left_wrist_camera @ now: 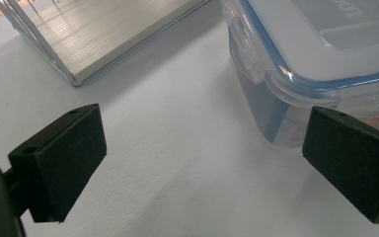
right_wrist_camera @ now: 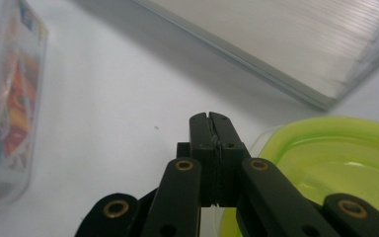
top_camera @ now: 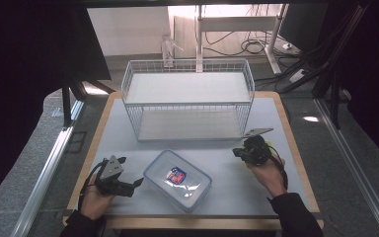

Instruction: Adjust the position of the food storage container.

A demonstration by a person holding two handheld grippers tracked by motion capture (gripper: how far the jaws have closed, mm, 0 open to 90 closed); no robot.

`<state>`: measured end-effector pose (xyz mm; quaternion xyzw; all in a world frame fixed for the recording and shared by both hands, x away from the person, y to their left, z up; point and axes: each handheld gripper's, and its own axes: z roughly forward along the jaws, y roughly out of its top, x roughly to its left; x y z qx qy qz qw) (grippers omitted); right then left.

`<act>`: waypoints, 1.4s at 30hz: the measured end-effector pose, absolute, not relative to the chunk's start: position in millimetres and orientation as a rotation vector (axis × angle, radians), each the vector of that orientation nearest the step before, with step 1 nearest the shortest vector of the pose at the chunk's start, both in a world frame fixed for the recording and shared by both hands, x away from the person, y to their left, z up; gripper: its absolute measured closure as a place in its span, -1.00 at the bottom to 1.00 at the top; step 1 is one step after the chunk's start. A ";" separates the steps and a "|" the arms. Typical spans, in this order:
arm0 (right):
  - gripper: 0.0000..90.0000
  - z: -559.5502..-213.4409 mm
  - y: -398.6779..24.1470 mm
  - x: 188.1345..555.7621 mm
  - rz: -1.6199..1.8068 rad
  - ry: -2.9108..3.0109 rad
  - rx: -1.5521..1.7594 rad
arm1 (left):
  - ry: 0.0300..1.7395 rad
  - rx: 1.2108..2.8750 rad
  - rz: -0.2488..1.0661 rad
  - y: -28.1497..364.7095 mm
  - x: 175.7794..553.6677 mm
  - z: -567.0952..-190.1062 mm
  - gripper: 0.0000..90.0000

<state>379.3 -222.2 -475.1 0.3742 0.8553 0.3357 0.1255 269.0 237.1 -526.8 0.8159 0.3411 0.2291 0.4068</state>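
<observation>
A white wire basket (top_camera: 187, 101) is standing at the far half of the table (top_camera: 128, 148), with a pale ribbed shelf board across its top and another at its floor; it is the biggest thing here and neither gripper is touching it. In front of it, near the middle of the table's near edge, a clear plastic food box (top_camera: 177, 180) is lying flat and turned at an angle, its lid clipped on with a blue seal line running under the rim and a red, white and blue packet showing through the lid. In the left gripper view the box (left_wrist_camera: 321, 64) is sitting close at the upper right, one side latch facing the camera. A lime-green round lid or dish (right_wrist_camera: 335, 163) is lying on the table just beside the right gripper, seen in the right gripper view; whether it is touching the jaws cannot be told. The left gripper (top_camera: 128, 185) is resting low at the box's left corner, its jaws standing wide apart and grasping nothing, the right-hand pad sitting just in front of the box wall, apart from it. The right gripper (top_camera: 242, 152) is hovering to the right of the box, below the basket's right corner, its jaws clenched together with nothing between them.
</observation>
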 end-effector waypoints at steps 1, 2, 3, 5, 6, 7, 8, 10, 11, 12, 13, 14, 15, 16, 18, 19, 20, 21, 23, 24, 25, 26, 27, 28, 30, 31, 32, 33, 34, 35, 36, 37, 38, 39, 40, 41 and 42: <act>0.99 -475.1 -226.1 379.0 0.977 2.483 1.100 | 0.859 2.060 0.578 237.1 269.2 -526.9 -0.93; 0.99 -475.0 -229.9 378.8 0.974 2.476 1.111 | 0.858 2.062 0.579 237.0 269.2 -526.9 -0.93; 0.99 -475.3 -233.4 378.7 0.973 2.468 1.128 | 0.857 2.062 0.579 237.0 269.2 -526.9 -0.93; 0.99 -475.5 -238.4 378.7 0.978 2.451 1.154 | 0.857 2.062 0.580 237.0 269.3 -526.9 -0.93; 0.99 -475.5 -238.4 378.7 0.978 2.451 1.154 | 0.858 2.061 0.579 237.0 269.3 -526.9 -0.93; 0.98 -475.3 -239.4 378.2 0.985 2.444 1.157 | 0.862 2.059 0.576 237.1 269.3 -527.0 -0.93; 0.96 -473.5 -238.8 374.9 0.990 2.437 1.150 | 0.886 2.052 0.558 237.3 269.9 -526.8 -0.94; 0.95 -470.9 -237.7 369.9 1.010 2.425 1.133 | 0.902 2.045 0.542 237.5 270.4 -526.8 -0.92; 0.95 -470.9 -237.7 369.9 1.010 2.425 1.133 | 0.918 2.042 0.527 237.8 270.7 -526.8 -0.92; 0.95 -469.5 -236.1 363.5 1.029 2.417 1.123 | 0.943 2.046 0.516 237.8 270.9 -526.9 -0.90; 0.95 -469.3 -235.3 360.0 1.030 2.416 1.111 | 0.948 2.047 0.511 237.8 270.7 -526.6 -0.90; 0.95 -469.3 -235.3 360.0 1.030 2.416 1.111 | 0.948 2.047 0.511 237.8 270.7 -526.6 -0.89; 0.96 -469.7 -234.1 356.1 1.035 2.418 1.100 | 0.950 2.048 0.504 237.9 270.5 -525.9 -0.89; 0.97 -470.2 -231.2 347.7 1.031 2.431 1.067 | 0.944 2.050 0.490 238.5 270.2 -524.6 -0.88; 0.98 -470.4 -229.3 343.0 1.033 2.434 1.051 | 0.944 2.036 0.485 239.0 269.8 -524.0 -0.86; 0.99 -470.3 -226.2 333.6 1.047 2.444 1.008 | 0.957 2.024 0.484 239.2 270.0 -523.3 -0.80; 0.99 -470.1 -225.0 329.0 1.056 2.458 0.988 | 0.971 2.014 0.486 241.3 270.9 -522.6 -0.76; 0.99 -470.4 -223.6 324.4 1.072 2.469 0.970 | 0.970 2.010 0.478 242.4 271.5 -523.0 -0.71; 0.99 -471.0 -221.9 315.4 1.109 2.488 0.943 | 0.975 2.004 0.461 243.9 273.3 -523.7 -0.62; 0.99 -471.0 -221.9 315.4 1.109 2.488 0.943 | 0.975 2.004 0.461 243.9 273.3 -523.7 -0.57; 1.00 -471.4 -221.3 310.9 1.142 2.486 0.939 | 0.971 1.999 0.453 244.2 274.2 -523.6 -0.57; 1.00 -472.2 -221.5 307.1 1.181 2.483 0.936 | 0.965 1.994 0.449 244.2 275.1 -523.3 -0.53; 1.00 -473.1 -221.1 304.3 1.211 2.499 0.933 | 0.962 1.990 0.445 243.8 276.2 -523.1 -0.51; 1.00 -475.1 -219.2 298.8 1.240 2.521 0.929 | 0.959 1.991 0.439 243.4 277.6 -523.0 -0.44; 1.00 -478.9 -214.2 291.9 1.254 2.545 0.912 | 0.960 2.002 0.427 241.5 283.0 -524.1 -0.35; 1.00 -480.5 -211.1 287.9 1.245 2.557 0.896 | 0.960 2.002 0.427 241.5 283.0 -524.1 -0.30; 1.00 -482.1 -207.4 283.8 1.239 2.563 0.879 | 0.964 2.005 0.416 240.7 286.8 -525.0 -0.26; 1.00 -482.1 -207.4 283.8 1.239 2.563 0.879 | 0.964 2.005 0.416 240.7 286.8 -525.0 -0.19; 1.00 -484.9 -199.9 276.5 1.226 2.576 0.855 | 0.972 2.015 0.404 239.5 290.0 -525.5 -0.13; 1.00 -486.1 -196.4 273.5 1.219 2.582 0.844 | 0.972 2.015 0.404 239.5 290.0 -525.5 -0.07; 1.00 -486.1 -196.4 273.5 1.219 2.582 0.844 | 0.970 2.027 0.398 239.4 291.7 -525.6 -0.07; 1.00 -487.7 -190.4 267.8 1.226 2.585 0.839 | 0.969 2.031 0.388 238.8 293.4 -526.2 0.10; 1.00 -488.5 -187.6 265.5 1.230 2.596 0.843 | 0.969 2.031 0.368 238.0 294.9 -526.8 0.18; 1.00 -489.9 -184.6 263.0 1.229 2.603 0.855 | 0.965 2.044 0.332 235.4 297.7 -528.2 0.28; 1.00 -491.6 -181.7 260.5 1.219 2.617 0.862 | 0.961 2.056 0.323 233.3 298.5 -528.8 0.36; 1.00 -493.8 -178.8 258.7 1.204 2.639 0.859 | 0.957 2.066 0.310 231.0 299.0 -529.2 0.43; 1.00 -495.5 -176.0 256.3 1.190 2.658 0.860 | 0.957 2.066 0.310 231.0 299.0 -529.2 0.49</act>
